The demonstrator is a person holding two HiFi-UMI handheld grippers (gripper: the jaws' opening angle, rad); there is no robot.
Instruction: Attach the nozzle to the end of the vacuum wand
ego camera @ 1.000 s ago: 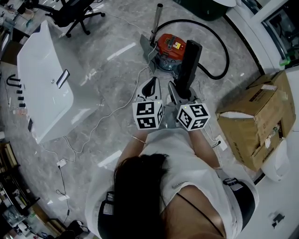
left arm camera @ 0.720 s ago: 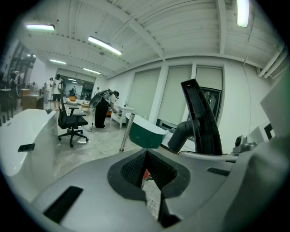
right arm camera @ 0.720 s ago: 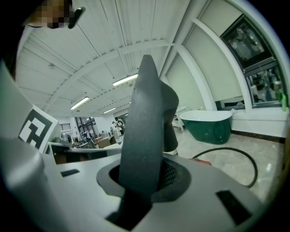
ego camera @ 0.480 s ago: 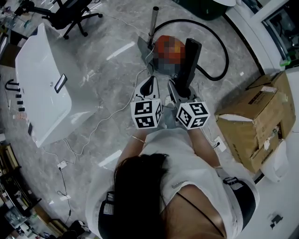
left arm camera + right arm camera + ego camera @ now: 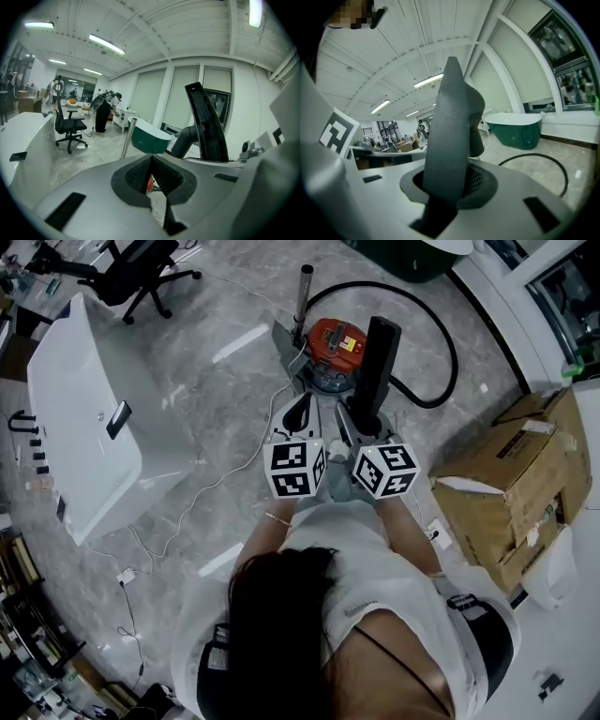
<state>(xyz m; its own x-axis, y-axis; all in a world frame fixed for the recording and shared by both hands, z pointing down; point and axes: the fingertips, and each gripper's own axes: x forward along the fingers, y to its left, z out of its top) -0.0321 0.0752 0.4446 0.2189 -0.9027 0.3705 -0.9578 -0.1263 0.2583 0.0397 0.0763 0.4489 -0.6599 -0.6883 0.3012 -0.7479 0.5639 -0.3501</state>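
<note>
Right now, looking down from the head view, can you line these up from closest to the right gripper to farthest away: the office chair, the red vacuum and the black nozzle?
1. black nozzle: gripped in the jaws of the right gripper, pointing away from the person.
2. red vacuum: just beyond the gripper, a little to its left.
3. office chair: far off at the top left of the view.

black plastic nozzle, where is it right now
In the head view the black plastic nozzle stands clamped in the jaws of the right gripper, just right of the red vacuum canister and metal wand.
</note>
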